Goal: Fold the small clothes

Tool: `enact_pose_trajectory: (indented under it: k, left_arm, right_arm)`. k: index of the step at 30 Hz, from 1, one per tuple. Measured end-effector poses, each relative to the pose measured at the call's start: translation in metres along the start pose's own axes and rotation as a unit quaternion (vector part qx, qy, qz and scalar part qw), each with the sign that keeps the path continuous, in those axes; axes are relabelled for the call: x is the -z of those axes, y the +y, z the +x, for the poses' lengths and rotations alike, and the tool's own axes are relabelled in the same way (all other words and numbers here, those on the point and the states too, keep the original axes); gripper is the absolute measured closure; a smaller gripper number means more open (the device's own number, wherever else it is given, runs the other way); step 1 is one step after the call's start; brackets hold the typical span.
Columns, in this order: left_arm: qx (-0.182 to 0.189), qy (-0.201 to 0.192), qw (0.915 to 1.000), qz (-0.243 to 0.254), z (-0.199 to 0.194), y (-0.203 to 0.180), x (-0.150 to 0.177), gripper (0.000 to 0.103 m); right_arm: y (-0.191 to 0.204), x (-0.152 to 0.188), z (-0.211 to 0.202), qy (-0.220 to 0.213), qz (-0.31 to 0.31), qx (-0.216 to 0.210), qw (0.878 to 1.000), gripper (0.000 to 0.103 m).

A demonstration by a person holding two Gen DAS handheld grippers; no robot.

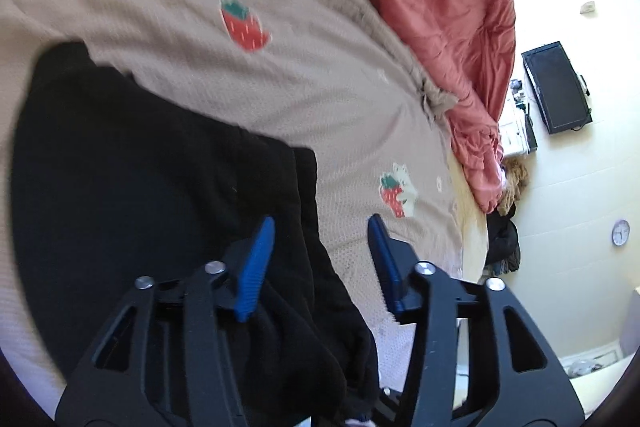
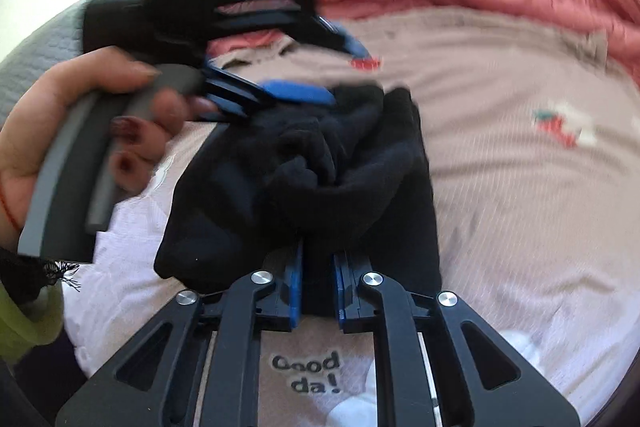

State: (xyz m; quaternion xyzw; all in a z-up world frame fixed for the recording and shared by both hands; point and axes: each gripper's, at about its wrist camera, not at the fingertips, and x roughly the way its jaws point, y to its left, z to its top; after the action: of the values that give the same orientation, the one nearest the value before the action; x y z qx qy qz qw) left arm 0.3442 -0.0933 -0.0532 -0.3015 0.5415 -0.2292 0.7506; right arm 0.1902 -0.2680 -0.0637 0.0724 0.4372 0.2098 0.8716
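One legible inscription found. In the right wrist view, at 6 o'clock, between the gripper's arms, dark stitched or printed lettering (image 2: 308, 373) stands on a beige fabric patch (image 2: 280, 399). It reads "Good" on the upper line and "da!" on the lower; the rest of the lower line cannot be made out. In the left wrist view, a round wall clock (image 1: 620, 233) hangs at 3 o'clock; its numerals are too small to read. No brands or labels are readable elsewhere.
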Motion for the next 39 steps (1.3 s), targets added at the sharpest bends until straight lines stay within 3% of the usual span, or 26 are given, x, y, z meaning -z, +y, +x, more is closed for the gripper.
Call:
enact_pose_trajectory:
  k: [2, 7, 12, 15, 18, 20, 26, 32, 33, 34, 37, 39]
  left_arm:
    - [-0.013, -0.023, 0.9996, 0.01, -0.019, 0.004, 0.003, 0.058]
    - [-0.116, -0.079, 0.9897, 0.029, -0.062, 0.031, 0.024, 0.051]
    - [-0.187, -0.07, 0.9776, 0.068, -0.056, 0.043, 0.047, 0.047]
    - [-0.237, -0.058, 0.9611, 0.13, -0.032, 0.024, 0.066, 0.031]
    - [-0.287, -0.061, 0.9368, 0.19, -0.018, 0.013, 0.084, 0.027]
    - [-0.283, -0.065, 0.9383, 0.188, -0.02, 0.019, 0.086, 0.027]
    - [-0.232, -0.072, 0.9558, 0.166, -0.048, 0.026, 0.087, 0.025]
    - [-0.222, -0.074, 0.958, 0.166, -0.052, 0.021, 0.102, 0.022]
    - [-0.224, -0.072, 0.9577, 0.166, -0.05, 0.021, 0.103, 0.022]
    - [-0.226, -0.071, 0.9574, 0.166, -0.049, 0.021, 0.103, 0.022]
    - [-0.221, -0.076, 0.9589, 0.16, -0.05, 0.017, 0.101, 0.022]
    - [-0.21, -0.08, 0.961, 0.161, -0.053, 0.012, 0.101, 0.021]
  right_arm:
    - [-0.005, -0.001, 0.001, 0.014, 0.022, -0.01, 1.0, 0.086]
    - [-0.035, -0.003, -0.006, 0.014, 0.13, -0.05, 0.99, 0.061]
    - [-0.05, -0.017, -0.028, -0.033, 0.16, -0.039, 0.986, 0.055]
    - [-0.06, -0.024, -0.041, -0.065, 0.172, -0.02, 0.983, 0.053]
    - [-0.069, -0.035, -0.036, -0.064, 0.156, -0.02, 0.985, 0.053]
    - [-0.07, -0.041, -0.025, -0.043, 0.146, -0.037, 0.988, 0.053]
    - [-0.052, -0.057, 0.02, 0.011, 0.095, -0.066, 0.993, 0.053]
    - [-0.048, -0.059, 0.059, 0.053, 0.09, -0.074, 0.992, 0.054]
    - [-0.049, -0.056, 0.063, 0.054, 0.091, -0.077, 0.991, 0.057]
    - [-0.05, -0.054, 0.065, 0.053, 0.094, -0.084, 0.991, 0.077]
    - [-0.043, -0.057, 0.056, 0.039, 0.069, -0.079, 0.994, 0.087]
    - [-0.034, -0.065, 0.038, 0.02, 0.03, -0.054, 0.998, 0.087]
